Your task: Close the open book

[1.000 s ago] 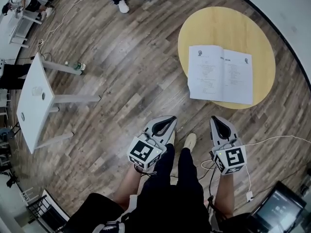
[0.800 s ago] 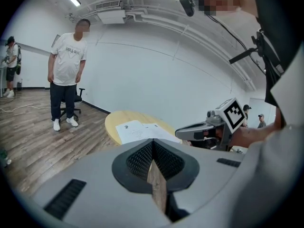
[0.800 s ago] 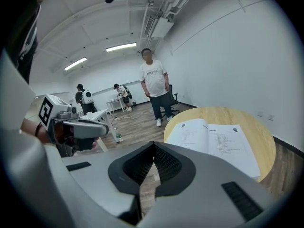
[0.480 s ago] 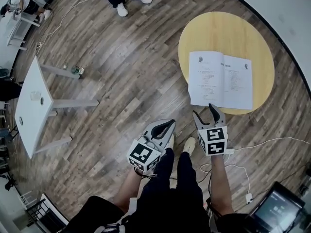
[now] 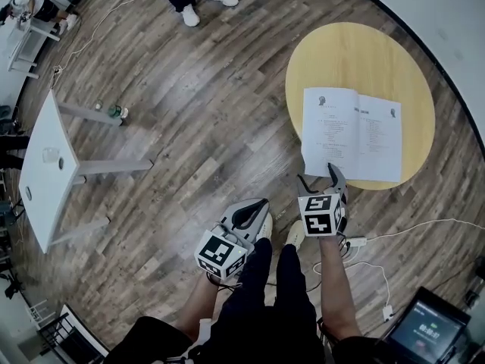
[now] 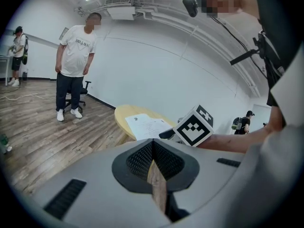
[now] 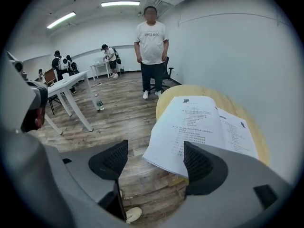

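Aiming my right claw [image 5: 318, 174], jaws just opened and pressing nothing, at the open book [image 5: 351, 135] at 12 o'clock on the round counter [image 5: 364, 51]; left claw [image 5: 244, 217] closed, empty. Pages look light and floppy: I'd pinch the left page's near corner

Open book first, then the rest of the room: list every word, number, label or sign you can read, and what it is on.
Nothing here can be read.
Open book: printed lines on both pages, too small to read.
T-shirt of the standing person: chest print, blurred.
Marker cubes: black-and-white square patterns, no letters.
Screen at lower right: too small to read.
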`<state>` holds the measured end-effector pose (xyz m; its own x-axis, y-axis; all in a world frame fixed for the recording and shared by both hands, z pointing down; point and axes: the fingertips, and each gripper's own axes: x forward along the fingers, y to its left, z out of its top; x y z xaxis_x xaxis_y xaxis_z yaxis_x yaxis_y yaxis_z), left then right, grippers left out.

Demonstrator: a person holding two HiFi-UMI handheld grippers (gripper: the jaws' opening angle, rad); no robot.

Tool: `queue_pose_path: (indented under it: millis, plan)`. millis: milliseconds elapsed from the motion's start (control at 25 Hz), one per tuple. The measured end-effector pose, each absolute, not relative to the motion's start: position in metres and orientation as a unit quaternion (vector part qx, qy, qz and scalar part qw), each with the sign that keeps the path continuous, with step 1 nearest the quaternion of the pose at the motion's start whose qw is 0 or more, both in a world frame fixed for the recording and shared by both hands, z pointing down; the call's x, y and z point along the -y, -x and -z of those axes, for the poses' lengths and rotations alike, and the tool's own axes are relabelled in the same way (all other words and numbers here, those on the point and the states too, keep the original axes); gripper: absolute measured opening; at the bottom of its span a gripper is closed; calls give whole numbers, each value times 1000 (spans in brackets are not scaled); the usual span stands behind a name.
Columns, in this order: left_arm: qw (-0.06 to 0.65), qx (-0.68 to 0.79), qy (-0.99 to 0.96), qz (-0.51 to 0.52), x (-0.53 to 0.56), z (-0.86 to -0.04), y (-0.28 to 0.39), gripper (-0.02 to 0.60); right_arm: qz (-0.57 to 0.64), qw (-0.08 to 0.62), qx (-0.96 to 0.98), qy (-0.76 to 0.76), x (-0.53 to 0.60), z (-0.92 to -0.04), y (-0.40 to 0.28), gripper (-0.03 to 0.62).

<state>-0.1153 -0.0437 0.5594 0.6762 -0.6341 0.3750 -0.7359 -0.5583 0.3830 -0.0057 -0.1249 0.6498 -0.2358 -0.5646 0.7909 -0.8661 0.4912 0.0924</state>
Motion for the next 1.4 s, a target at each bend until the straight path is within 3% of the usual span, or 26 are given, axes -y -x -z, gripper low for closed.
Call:
queue_pose_path:
  millis: [120, 160, 800, 1400]
  plan:
    - [271, 391, -874, -100, 45, -572, 124, -2, -179, 420, 750, -479, 129, -661, 6, 346]
    - [273, 391, -873, -101, 45, -576, 127, -2, -176, 427, 745, -481, 130, -665, 7, 400]
    - [305, 401, -859, -97, 49, -610, 161, -2, -162, 486, 688, -514, 138, -703, 5, 400]
    - [316, 402, -854, -96, 49, -615, 163, -2, -155, 492, 674, -530, 142, -704, -1, 399]
